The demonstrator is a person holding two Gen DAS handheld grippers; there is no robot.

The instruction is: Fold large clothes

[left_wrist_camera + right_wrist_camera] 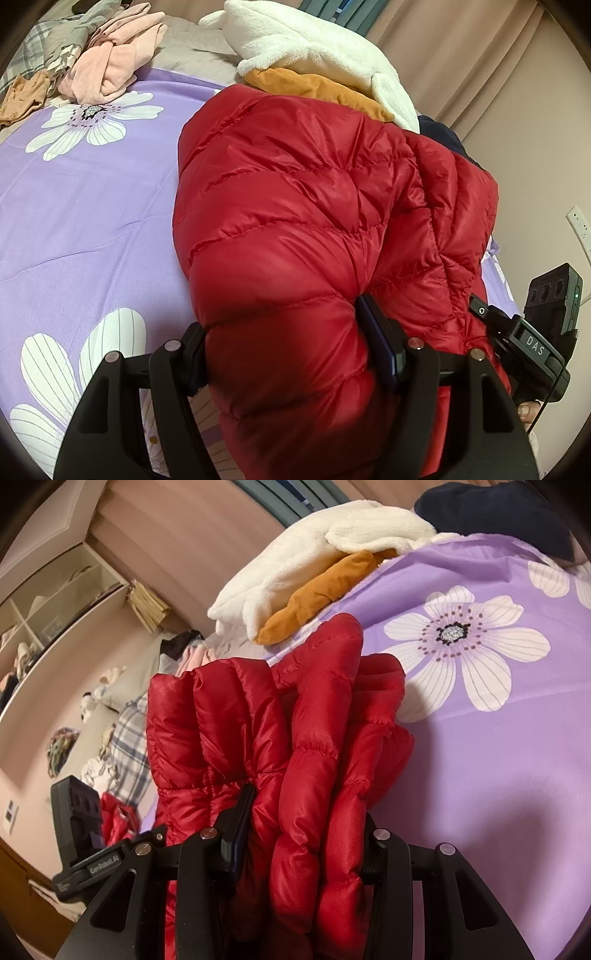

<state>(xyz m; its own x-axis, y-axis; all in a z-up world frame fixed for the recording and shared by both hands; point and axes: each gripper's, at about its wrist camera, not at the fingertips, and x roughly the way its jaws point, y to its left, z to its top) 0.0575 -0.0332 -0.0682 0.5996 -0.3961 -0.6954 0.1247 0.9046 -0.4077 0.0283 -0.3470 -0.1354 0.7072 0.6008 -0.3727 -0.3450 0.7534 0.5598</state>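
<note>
Left wrist view: red quilted down jacket (pixel 295 206), bunched and folded over itself, long axis running from the near edge of the frame up and away toward the far pile; lower end raised off the purple floral bedsheet (pixel 92 221), upper end lying on it. Left gripper (pixel 284 354): fingers spread fairly wide, pressed against either side of a thick padded fold of the jacket. Right wrist view: same jacket (pixel 280 738), gathered in upright puffy ridges pointing up and away from the camera, over the sheet (pixel 498 775). Right gripper (pixel 306 842): fingers narrower, closed on several stacked layers of the jacket. Other gripper (pixel 532 332) visible at the right edge of the left view, just beside the jacket. Beyond the jacket's far end: mustard garment (pixel 317 88) under a white fleece garment (pixel 314 48). Far left corner of bed: pink clothes (pixel 110 62), heaped.
</note>
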